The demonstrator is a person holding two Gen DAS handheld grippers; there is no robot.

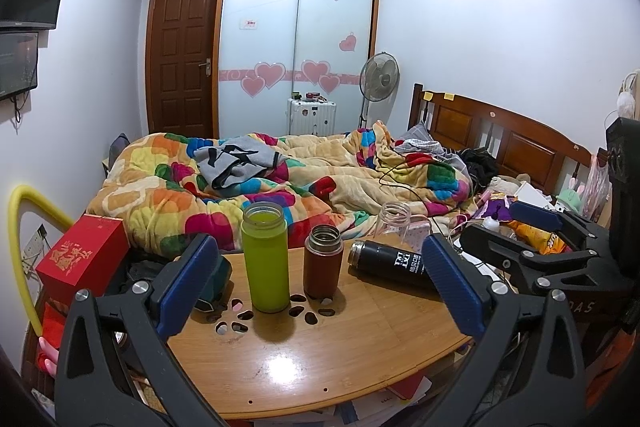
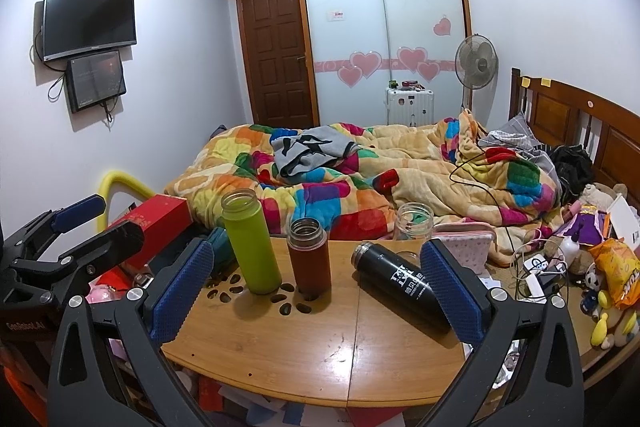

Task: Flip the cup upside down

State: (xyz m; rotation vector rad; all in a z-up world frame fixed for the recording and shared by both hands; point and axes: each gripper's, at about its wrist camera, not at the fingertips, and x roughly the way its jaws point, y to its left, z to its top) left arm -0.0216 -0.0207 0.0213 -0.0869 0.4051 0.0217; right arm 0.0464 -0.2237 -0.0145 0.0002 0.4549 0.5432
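Observation:
Three lidless flasks are on a small wooden table (image 1: 320, 355) (image 2: 320, 347). A green flask (image 1: 266, 257) (image 2: 252, 241) stands upright, mouth up. A brown flask (image 1: 323, 261) (image 2: 310, 257) stands upright beside it. A black flask (image 1: 390, 263) (image 2: 400, 285) lies on its side to the right. My left gripper (image 1: 320, 283) is open and empty, its fingers wide apart in front of the flasks. My right gripper (image 2: 316, 287) is open and empty too, with its right pad (image 2: 452, 293) close to the black flask's base.
A clear glass jar (image 1: 394, 219) (image 2: 412, 221) stands at the table's far edge. A red box (image 1: 82, 257) (image 2: 154, 231) sits to the left. A bed with a colourful blanket (image 1: 280, 183) lies behind. Toys and cables clutter the right side (image 2: 580, 267).

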